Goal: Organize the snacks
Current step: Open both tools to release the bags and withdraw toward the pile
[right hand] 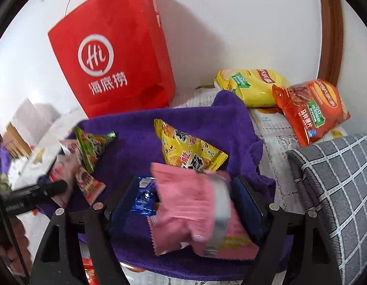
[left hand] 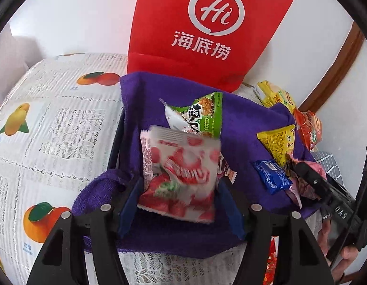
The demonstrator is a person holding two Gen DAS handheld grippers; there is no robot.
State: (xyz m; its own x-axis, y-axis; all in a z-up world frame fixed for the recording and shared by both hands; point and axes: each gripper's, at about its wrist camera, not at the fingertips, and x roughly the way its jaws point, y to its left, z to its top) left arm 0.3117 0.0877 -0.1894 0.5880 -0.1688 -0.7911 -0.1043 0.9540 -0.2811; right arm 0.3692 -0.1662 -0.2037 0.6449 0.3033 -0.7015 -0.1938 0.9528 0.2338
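Left claw (left hand: 179,197) spread around the strawberry packet (left hand: 181,173) — right claw (right hand: 188,204) spread around the pink packet (right hand: 195,209), both over the purple towel (right hand: 136,128).

Purple terry-cloth towel (right hand: 140,128): matt, fuzzy pile, rumpled at the edges. Red bag with white logo (left hand: 202,28): matt, looks like paper or non-woven fabric, which one unclear; creased at the base. White strawberry-print snack packet (left hand: 181,178): thin plastic film, soft sheen, crimped ends. Pink snack packet (right hand: 195,209): film, duller, zigzag-cut seams. Yellow triangular packet (right hand: 185,149), yellow chip bag (right hand: 252,87), orange chip bag (right hand: 311,109): glossy crinkled film with bright glare. Small blue wrapper (left hand: 272,175): shiny foil-like. White fruit-print table cover (left hand: 53,123): lace-patterned, slightly glossy. Grey checked cushion (right hand: 337,185): woven cloth, matt. Black gripper arms: matt plastic with bright metal pins; navy pads look rubbery.
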